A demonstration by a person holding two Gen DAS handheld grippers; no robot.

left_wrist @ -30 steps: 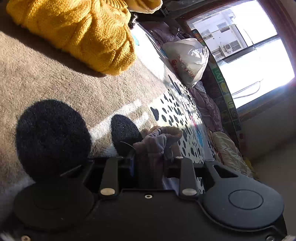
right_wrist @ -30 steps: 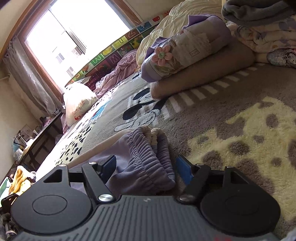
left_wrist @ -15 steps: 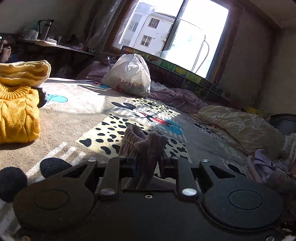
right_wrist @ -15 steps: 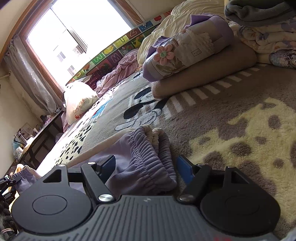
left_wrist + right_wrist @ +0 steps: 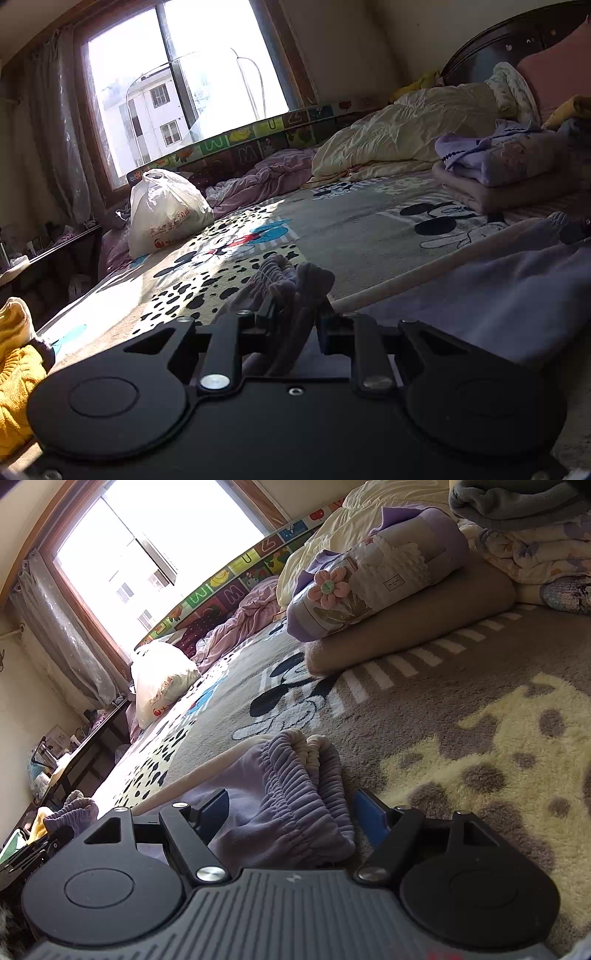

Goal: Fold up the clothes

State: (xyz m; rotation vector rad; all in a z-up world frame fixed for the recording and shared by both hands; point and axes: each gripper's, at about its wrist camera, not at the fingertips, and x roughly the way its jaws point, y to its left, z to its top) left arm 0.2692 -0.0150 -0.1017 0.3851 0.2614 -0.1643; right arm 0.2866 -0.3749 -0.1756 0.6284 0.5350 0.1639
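Observation:
A pair of lavender trousers with a cream side stripe (image 5: 509,288) lies on the patterned blanket (image 5: 362,229). My left gripper (image 5: 295,314) is shut on one gathered elastic end of the trousers (image 5: 295,273). In the right wrist view my right gripper (image 5: 291,812) stands around the other gathered end (image 5: 303,775); its blue pads (image 5: 371,812) are apart with cloth between them, not pinching. The left gripper with its bunched cloth shows at the far left of the right wrist view (image 5: 70,808).
A yellow knit sweater (image 5: 14,373) lies at the left. A white plastic bag (image 5: 166,214) and crumpled pink bedding (image 5: 258,181) lie under the window. Folded clothes (image 5: 376,579) and a cream duvet (image 5: 406,125) are stacked at the right, near the headboard.
My left gripper has swung round with its trouser end, from facing the yellow sweater to facing the window and the right gripper. The right gripper has hardly moved.

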